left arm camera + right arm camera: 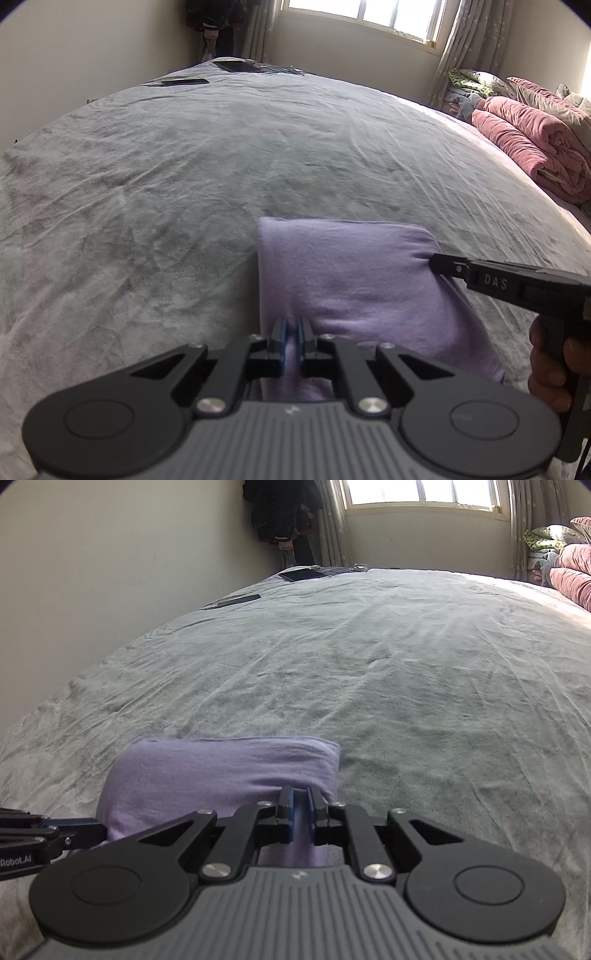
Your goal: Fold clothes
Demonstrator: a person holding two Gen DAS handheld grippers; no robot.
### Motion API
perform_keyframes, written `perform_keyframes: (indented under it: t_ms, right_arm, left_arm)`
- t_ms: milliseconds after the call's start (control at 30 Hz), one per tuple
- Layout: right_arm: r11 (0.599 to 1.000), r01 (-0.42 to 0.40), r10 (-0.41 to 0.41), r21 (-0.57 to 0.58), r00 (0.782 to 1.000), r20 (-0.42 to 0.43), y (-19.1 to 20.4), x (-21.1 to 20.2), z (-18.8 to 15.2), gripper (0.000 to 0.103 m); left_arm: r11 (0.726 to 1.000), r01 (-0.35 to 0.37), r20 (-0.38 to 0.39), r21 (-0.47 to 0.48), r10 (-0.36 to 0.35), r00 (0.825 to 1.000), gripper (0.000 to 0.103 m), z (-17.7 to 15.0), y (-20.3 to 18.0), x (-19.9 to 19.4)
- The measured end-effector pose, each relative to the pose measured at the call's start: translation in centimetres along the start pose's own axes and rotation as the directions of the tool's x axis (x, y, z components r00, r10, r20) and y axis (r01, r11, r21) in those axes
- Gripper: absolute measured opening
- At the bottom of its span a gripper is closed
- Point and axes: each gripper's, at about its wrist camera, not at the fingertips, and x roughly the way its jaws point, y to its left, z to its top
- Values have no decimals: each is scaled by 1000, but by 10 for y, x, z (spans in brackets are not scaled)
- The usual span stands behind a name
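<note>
Both grippers — left gripper, right gripper — pinch the lilac garment's edges, grey bedspread wide beyond

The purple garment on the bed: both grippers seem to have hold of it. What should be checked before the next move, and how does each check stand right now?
1. Left gripper pinching the purple garment: ok, cloth sits between its closed fingers.
2. Right gripper pinching the garment: ok, cloth fills the narrow gap.
3. Grips at separate spots: ok, the right one holds the garment's right edge, the left one its near left part.
4. Bed sheet beyond the garment free for laying it: ok, only wrinkles.
5. Phone and tablet out of the way: ok, far at the bed's edge.
6. Layers evenly aligned underneath: cannot tell.
</note>
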Motion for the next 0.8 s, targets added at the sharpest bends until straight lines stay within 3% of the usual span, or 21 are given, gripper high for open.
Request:
perform_keyframes:
  t_ms: [200,300,467,800]
  right_arm:
    - [999,32,-32,19,999,-5,-9,19,14,13]
    - [995,86,-86,41,996,-2,-16,22,15,29]
    - [989,58,-59,133,998,2,-32,-2,3,29]
    - [954,-143,150,263,989,-6,-42,-41,-27,34]
  left_arm:
    - [1000,10,-3,-1,-10,1000,5,0,0,0]
    - [1000,16,-5,3,-16,1000,6,0,1,-1]
    - [1000,17,-7,6,-17,1000,6,1,1,-1]
    - [1000,19,-6,1,-19,1000,7,0,1,-1]
